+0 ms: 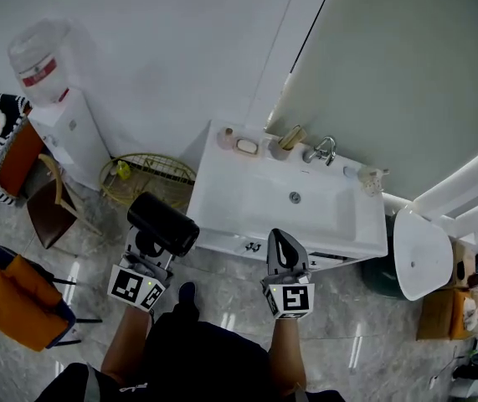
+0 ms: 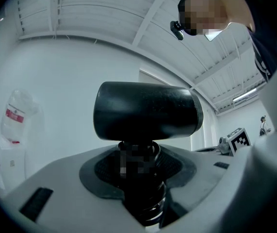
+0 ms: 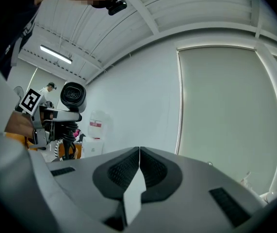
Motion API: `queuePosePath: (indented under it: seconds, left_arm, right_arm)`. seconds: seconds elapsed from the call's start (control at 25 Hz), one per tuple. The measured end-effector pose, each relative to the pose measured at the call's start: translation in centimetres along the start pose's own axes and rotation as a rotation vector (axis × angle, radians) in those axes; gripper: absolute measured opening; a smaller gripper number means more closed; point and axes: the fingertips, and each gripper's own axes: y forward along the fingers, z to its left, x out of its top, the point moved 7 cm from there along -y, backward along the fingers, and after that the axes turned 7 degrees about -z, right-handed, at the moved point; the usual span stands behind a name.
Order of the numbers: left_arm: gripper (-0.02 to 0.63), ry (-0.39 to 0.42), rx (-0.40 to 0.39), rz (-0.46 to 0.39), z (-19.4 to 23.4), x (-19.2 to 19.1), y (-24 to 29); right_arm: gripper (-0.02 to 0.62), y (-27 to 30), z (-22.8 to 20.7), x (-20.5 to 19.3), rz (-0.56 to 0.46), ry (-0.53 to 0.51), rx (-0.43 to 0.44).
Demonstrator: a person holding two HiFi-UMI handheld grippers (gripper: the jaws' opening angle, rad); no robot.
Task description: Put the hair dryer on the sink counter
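The hair dryer [image 1: 163,223] is in the left tool [image 1: 150,248], not yet on the table [image 1: 222,198]. In the left gripper view the left tool [image 2: 138,178] has its jaws standing fairly wide, clamped on the dryer's black handle, with the dark pads [image 2: 99,171] against it on either side. The hair dryer [image 2: 145,111] stands upright out of the grip. Its thick black barrel lies crosswise directly above the jaws.

In the head view the dryer hangs over the floor, just off the table's front left corner and clear of its surface. The barrel's round end points toward the table.

The right tool [image 1: 282,243] is held in front of the table's front edge, near the middle and to the right of the dryer. In the right gripper view the right tool [image 3: 139,166] has its jaws pressed together with nothing between them. That view also shows the hair dryer [image 3: 73,96] off to its left, seated on the left tool [image 3: 46,116].

The white table carries a basin [image 1: 305,203], with a faucet [image 1: 324,149] and a soap dish [image 1: 247,146] along the back edge by the wall. A wire basket [image 1: 146,178] sits on the floor left of the table, and a water dispenser [image 1: 63,124] stands further left.
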Motion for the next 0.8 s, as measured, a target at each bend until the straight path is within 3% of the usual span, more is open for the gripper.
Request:
queuePosePath:
  seconds: [0.4, 0.8]
  left_arm:
    - [0.210, -0.006, -0.071, -0.001, 6.9, -0.7, 6.9]
    - [0.210, -0.050, -0.113, 0.022, 9.5, -2.7, 10.6]
  right_arm:
    - [0.029, 8.3, -0.7, 0.0, -0.021, 0.000, -0.064]
    - [0.029, 11.3, -0.9, -1.4, 0.053, -0.004, -0.094]
